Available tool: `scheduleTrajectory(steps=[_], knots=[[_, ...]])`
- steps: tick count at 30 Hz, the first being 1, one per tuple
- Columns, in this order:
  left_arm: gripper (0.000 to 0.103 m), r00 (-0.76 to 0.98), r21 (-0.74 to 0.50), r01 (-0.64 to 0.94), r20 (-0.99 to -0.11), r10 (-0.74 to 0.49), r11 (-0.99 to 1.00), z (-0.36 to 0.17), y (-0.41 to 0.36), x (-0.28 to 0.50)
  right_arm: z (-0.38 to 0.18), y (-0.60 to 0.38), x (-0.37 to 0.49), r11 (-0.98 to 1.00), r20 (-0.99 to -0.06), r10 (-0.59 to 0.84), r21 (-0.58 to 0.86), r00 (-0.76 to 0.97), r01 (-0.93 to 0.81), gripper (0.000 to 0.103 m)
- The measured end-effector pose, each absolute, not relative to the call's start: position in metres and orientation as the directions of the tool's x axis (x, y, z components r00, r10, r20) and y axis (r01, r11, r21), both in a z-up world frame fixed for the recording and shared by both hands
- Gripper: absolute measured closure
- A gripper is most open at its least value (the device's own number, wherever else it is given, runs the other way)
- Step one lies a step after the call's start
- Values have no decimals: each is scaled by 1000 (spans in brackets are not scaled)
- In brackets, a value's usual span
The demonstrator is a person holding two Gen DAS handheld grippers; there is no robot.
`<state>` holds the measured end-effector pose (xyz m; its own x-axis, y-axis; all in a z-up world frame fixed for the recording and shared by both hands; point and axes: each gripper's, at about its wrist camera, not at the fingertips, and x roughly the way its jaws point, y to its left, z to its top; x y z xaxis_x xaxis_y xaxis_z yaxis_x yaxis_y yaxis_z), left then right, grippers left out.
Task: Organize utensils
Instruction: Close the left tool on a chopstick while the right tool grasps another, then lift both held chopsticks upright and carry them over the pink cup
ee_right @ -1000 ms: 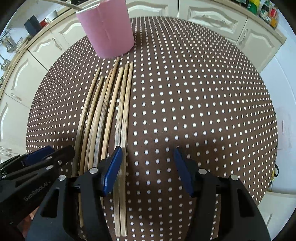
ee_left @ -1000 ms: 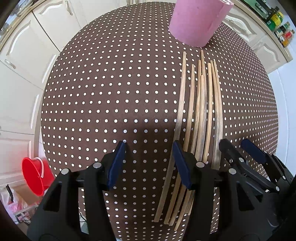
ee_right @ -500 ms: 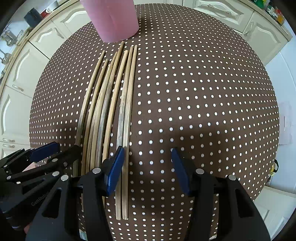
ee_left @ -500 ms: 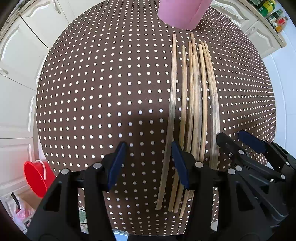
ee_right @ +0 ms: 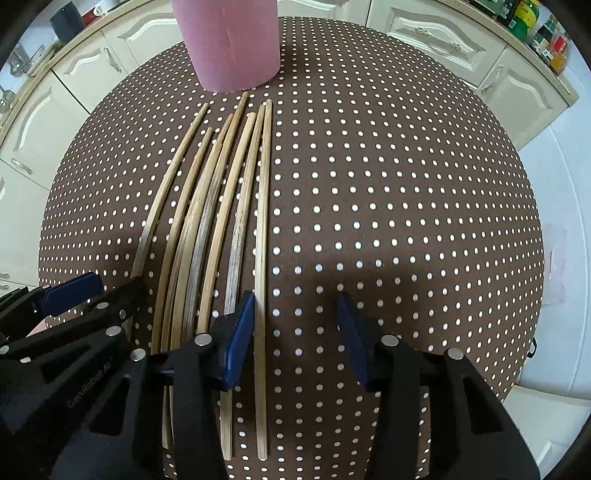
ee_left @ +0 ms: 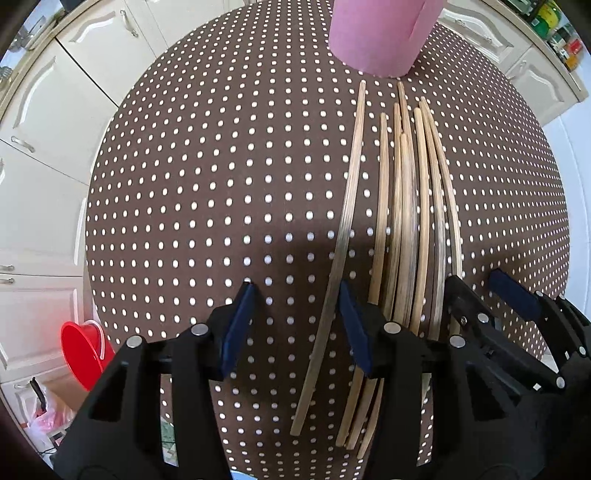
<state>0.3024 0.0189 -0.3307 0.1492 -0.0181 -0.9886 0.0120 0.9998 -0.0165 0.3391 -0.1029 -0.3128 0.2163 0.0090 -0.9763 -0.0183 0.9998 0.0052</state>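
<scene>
We see both claws parted and just closing: left claw [ee_left: 293,325] straddles leftmost chopstick [ee_left: 349,206], right claw [ee_right: 295,334] rightmost chopstick [ee_right: 262,229]; neither pinched

Cream cabinets [ee_left: 55,122] lining room behind brown dotted tabletop [ee_left: 221,166]; bottles [ee_right: 532,22] sitting on counter; red bucket [ee_left: 83,350] standing on floor; daylight falling across tabletop.

Round bench [ee_left: 221,184] with a brown cloth dotted white. A pink cylinder holder [ee_left: 380,33] stands upright at the far edge. Eight bamboo chopsticks [ee_right: 207,221] lie flat on the cloth, roughly parallel, running near to far, far tips just short of the holder. Leftmost stick [ee_left: 347,206] and rightmost stick [ee_right: 262,229] each lie slightly apart from the bunched middle ones.
</scene>
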Motion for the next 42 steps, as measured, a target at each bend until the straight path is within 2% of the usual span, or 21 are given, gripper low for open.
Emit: scheduleTrajectory(steps=[7, 9, 10, 11, 14, 16, 21, 24, 30, 42], knots=[[56, 167, -16, -1, -986, -16, 1000, -323, 15, 342, -309, -103, 374, 1000, -971, 6, 2, 240, -19, 66], [56, 170, -26, -19, -985, -22, 999, -325, 16, 348, -308, -101, 384, 1000, -970, 10, 3, 243, -29, 71], [56, 178, -26, -27, -984, -20, 999, -325, 16, 353, -308, -100, 389, 999, -970, 12, 4, 245, -32, 77], [63, 191, -19, -27, -982, -13, 999, -325, 15, 356, -307, -100, 393, 1000, -969, 11, 4, 249, -29, 84], [83, 212, 2, -2, -977, 3, 1000, -323, 13, 369, -306, -101, 401, 999, -968, 7, -1, 250, -32, 97], [95, 209, 5, 0, -978, 5, 1000, -321, 12, 373, -309, -106, 402, 1000, -969, 25, 23, 248, -10, 98], [96, 198, -20, -19, -980, -16, 1000, -320, 14, 378, -308, -130, 407, 990, -961, 116, 132, 251, 48, 99], [96, 183, -78, -30, -981, -72, 996, -317, 23, 375, -300, -147, 406, 987, -948, 130, 152, 289, 56, 99], [96, 209, -85, -22, -975, -79, 996, -301, 25, 371, -280, -166, 407, 980, -925, 137, 180, 354, 91, 98], [96, 388, -132, -111, -918, -79, 985, -237, 41, 365, -218, -186, 389, 956, -826, 161, 266, 540, 122, 98]])
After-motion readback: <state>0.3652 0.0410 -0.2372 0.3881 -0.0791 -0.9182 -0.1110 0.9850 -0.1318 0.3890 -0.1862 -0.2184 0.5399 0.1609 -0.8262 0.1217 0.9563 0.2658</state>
